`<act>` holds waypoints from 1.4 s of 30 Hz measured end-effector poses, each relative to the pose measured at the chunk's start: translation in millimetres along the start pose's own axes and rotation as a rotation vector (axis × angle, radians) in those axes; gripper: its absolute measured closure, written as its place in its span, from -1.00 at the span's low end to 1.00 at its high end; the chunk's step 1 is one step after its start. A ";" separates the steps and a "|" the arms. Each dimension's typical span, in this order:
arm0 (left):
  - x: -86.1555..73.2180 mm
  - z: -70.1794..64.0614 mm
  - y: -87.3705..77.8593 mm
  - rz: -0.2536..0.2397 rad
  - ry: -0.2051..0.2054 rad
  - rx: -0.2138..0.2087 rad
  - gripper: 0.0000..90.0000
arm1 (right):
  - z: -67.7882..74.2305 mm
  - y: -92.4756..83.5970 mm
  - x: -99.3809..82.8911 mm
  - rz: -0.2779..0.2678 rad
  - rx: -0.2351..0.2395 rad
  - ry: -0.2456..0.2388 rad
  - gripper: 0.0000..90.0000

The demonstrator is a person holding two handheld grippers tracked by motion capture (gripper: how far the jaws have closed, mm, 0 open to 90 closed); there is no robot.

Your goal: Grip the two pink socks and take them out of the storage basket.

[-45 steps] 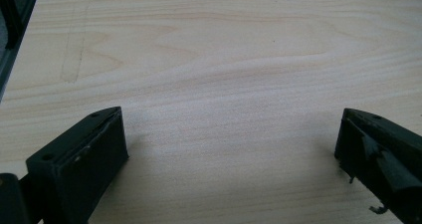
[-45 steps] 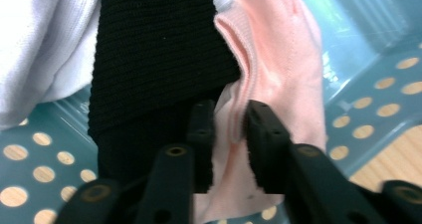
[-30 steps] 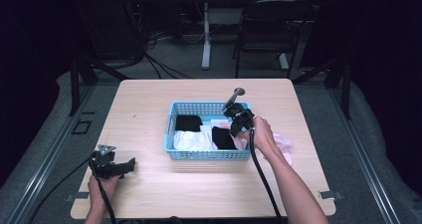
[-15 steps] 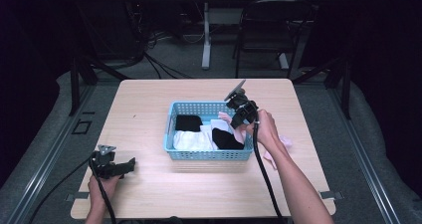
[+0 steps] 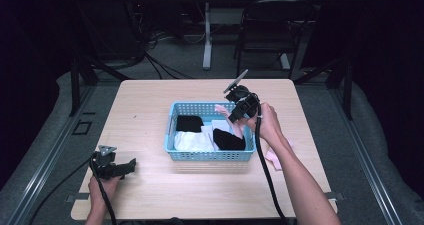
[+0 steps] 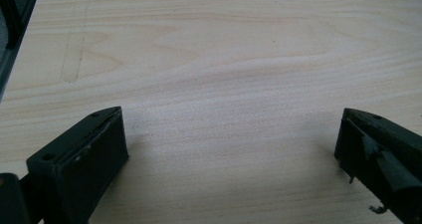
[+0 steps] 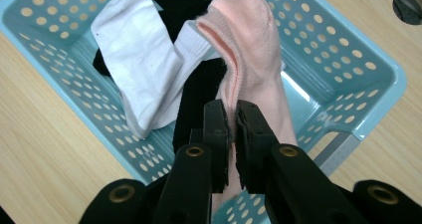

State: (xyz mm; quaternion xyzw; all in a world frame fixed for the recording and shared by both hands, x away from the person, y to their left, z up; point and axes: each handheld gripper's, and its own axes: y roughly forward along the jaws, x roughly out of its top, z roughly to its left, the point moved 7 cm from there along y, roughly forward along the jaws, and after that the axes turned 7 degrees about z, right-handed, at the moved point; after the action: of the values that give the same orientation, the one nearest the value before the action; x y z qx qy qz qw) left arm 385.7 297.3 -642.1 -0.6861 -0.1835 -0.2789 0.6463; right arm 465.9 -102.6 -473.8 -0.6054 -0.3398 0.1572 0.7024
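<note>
A light blue basket (image 5: 210, 156) (image 7: 348, 59) stands mid-table with a white sock (image 5: 192, 141) (image 7: 139, 59) and black socks (image 5: 189, 123) (image 7: 199, 89) in it. My right gripper (image 5: 236, 116) (image 7: 233, 119) hovers over the basket's right end, shut on a pink sock (image 5: 236, 127) (image 7: 254, 50) that hangs from its jaws down into the basket. My left gripper (image 5: 131, 166) (image 6: 231, 149) lies on the table's near left corner, open, with bare wood between its fingers (image 6: 84, 159).
A second pink sock (image 5: 275, 157) lies on the table just right of the basket, partly under the person's right forearm. Cables trail from both grippers toward the near edge. A chair (image 5: 272, 35) and a table leg stand beyond the far edge.
My right gripper has risen above the basket, drawing the pink sock up with it. The left gripper has stayed where it was.
</note>
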 end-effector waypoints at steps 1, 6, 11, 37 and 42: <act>0.0 0.0 0.0 0.000 0.000 0.000 -1.00 | -0.1 -3.0 -0.5 -0.001 -0.001 -0.004 0.87; 0.0 0.0 0.0 0.000 0.000 0.000 -1.00 | 0.2 -15.0 -3.3 -0.018 0.012 -0.001 0.87; 0.0 0.0 0.0 0.000 0.000 0.000 -1.00 | -4.0 -30.0 -8.0 -0.033 0.007 0.003 0.87; -0.2 -0.2 -0.1 0.001 -0.004 0.002 -1.00 | -85.7 -66.6 -96.0 -0.062 -0.059 0.208 0.87; -0.1 -0.2 -0.1 0.001 -0.004 0.002 -1.00 | -104.1 -47.3 -112.2 -0.042 -0.054 0.267 0.87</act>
State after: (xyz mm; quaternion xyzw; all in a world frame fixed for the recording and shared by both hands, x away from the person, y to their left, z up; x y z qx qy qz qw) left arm 385.5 297.1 -642.1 -0.6860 -0.1849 -0.2772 0.6469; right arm 445.6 -261.2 -464.5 -0.6323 -0.2600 0.0513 0.7280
